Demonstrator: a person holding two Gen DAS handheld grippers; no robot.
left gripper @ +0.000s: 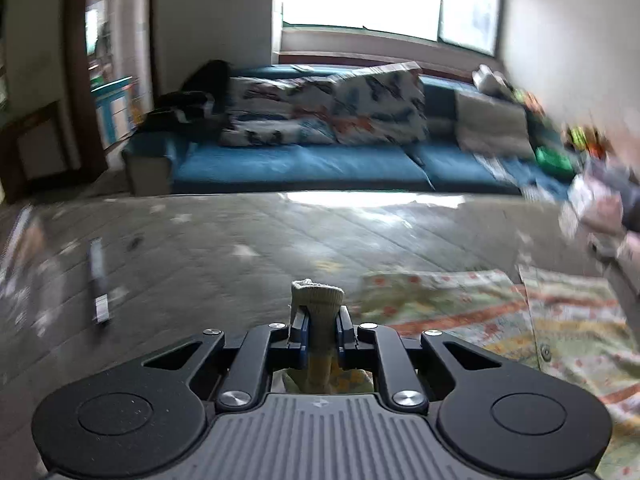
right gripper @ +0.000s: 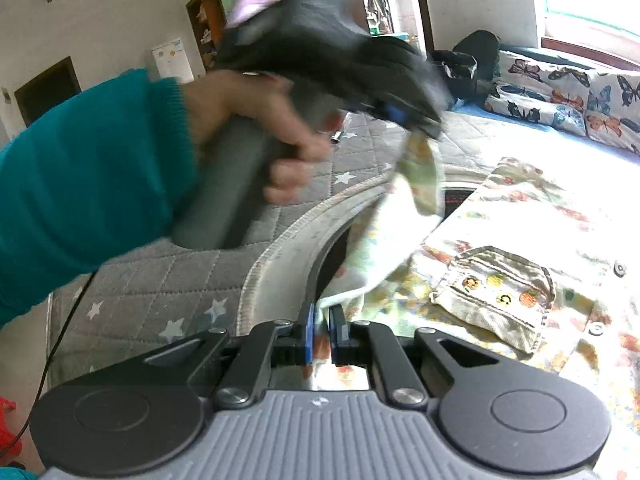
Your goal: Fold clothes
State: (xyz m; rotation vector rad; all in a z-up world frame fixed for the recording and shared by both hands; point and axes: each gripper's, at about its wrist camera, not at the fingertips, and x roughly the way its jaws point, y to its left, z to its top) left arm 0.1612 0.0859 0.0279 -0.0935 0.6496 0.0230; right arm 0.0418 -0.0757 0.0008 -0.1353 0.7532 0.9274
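Both grippers, left (left gripper: 319,320) and right (right gripper: 322,334), pinch a floral shirt (right gripper: 520,216) on a starred grey mat (right gripper: 160,280); blue sofa (left gripper: 304,164) behind.

Teal knit sleeve (right gripper: 80,184) (ribbed cuff), black-and-grey grippers

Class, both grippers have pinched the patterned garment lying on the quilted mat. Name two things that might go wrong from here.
1. The left gripper holds only the ribbed cuff at its fingertips; a pull might slip it free.
2. The right gripper pins a thin edge of the garment, with the sleeve stretched between both. Lifting unevenly could drag the flat part and wrinkle the pocket.
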